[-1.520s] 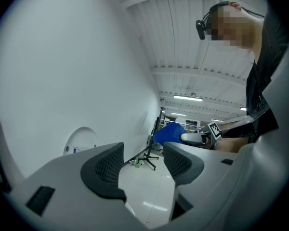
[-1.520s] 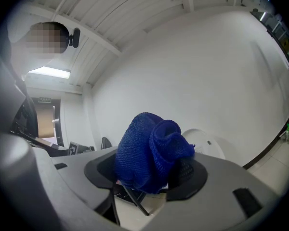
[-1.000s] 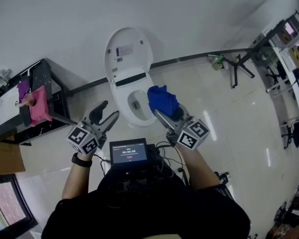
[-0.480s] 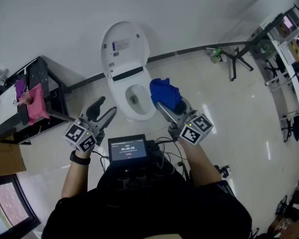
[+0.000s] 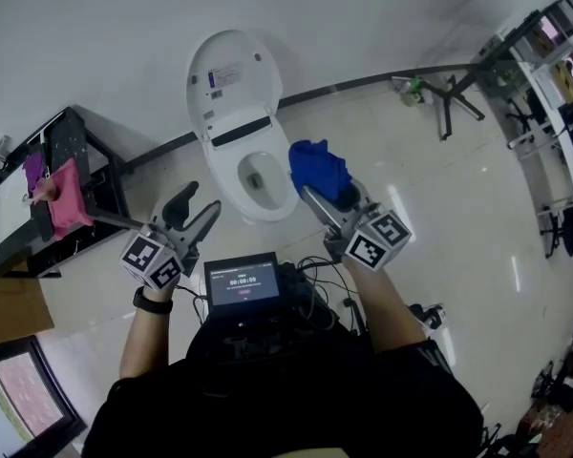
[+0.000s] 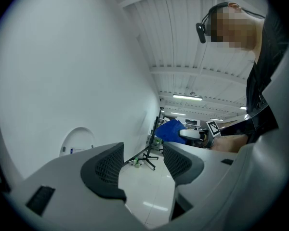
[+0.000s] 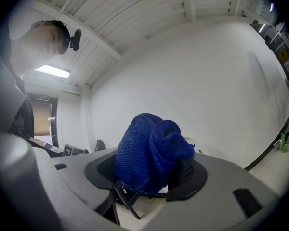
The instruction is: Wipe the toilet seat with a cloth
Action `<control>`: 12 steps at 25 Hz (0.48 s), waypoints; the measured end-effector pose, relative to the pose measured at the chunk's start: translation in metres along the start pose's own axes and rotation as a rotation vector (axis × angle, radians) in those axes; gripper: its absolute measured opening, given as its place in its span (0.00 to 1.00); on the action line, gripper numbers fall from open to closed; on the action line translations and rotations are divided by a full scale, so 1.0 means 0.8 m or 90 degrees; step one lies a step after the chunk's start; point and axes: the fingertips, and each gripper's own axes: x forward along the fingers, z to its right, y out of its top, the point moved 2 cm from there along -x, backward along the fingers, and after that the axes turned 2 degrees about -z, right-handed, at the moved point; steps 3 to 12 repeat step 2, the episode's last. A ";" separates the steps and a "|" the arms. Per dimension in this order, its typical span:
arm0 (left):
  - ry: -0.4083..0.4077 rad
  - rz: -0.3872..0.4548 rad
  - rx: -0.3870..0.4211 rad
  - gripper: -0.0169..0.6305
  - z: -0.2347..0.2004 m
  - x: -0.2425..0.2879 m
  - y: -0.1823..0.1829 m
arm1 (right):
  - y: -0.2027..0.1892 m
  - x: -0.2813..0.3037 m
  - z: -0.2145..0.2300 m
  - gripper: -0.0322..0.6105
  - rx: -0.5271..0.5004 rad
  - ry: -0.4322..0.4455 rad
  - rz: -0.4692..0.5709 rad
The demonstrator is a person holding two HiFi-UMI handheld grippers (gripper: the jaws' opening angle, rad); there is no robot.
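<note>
A white toilet (image 5: 239, 151) stands against the wall with its lid (image 5: 224, 76) raised and the seat rim (image 5: 282, 201) around the bowl. My right gripper (image 5: 323, 196) is shut on a bunched blue cloth (image 5: 317, 168) (image 7: 149, 153), held just right of the bowl's rim. My left gripper (image 5: 193, 213) hangs left of the bowl, open, with nothing between its jaws (image 6: 143, 162). From the left gripper view the blue cloth (image 6: 171, 130) shows beyond the jaws, and the toilet lid (image 6: 77, 141) shows at the left.
A black rack (image 5: 62, 175) with a pink cloth (image 5: 67, 197) stands at the left. A black stand (image 5: 449, 98) and metal shelving (image 5: 554, 93) sit at the right. A screen unit (image 5: 244, 284) hangs at the person's chest. Glossy floor tiles (image 5: 439, 218) stretch to the right.
The view has shifted, so the toilet sits higher and farther left in frame. Both grippers keep their poses, the right one still clamped on the blue cloth beside the bowl.
</note>
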 end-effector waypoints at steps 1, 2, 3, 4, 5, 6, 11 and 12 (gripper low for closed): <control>0.000 0.000 0.001 0.42 -0.001 0.000 0.000 | -0.001 0.000 0.000 0.45 0.001 -0.001 0.000; -0.001 0.000 0.001 0.42 -0.001 0.000 0.000 | -0.001 0.001 0.000 0.45 0.001 -0.002 0.001; -0.001 0.000 0.001 0.42 -0.001 0.000 0.000 | -0.001 0.001 0.000 0.45 0.001 -0.002 0.001; -0.001 0.000 0.001 0.42 -0.001 0.000 0.000 | -0.001 0.001 0.000 0.45 0.001 -0.002 0.001; -0.001 0.000 0.001 0.42 -0.001 0.000 0.000 | -0.001 0.001 0.000 0.45 0.001 -0.002 0.001; -0.001 0.000 0.001 0.42 -0.001 0.000 0.000 | -0.001 0.001 0.000 0.45 0.001 -0.002 0.001; -0.001 0.000 0.001 0.42 -0.001 0.000 0.000 | -0.001 0.001 0.000 0.45 0.001 -0.002 0.001; -0.001 0.000 0.001 0.42 -0.001 0.000 0.000 | -0.001 0.001 0.000 0.45 0.001 -0.002 0.001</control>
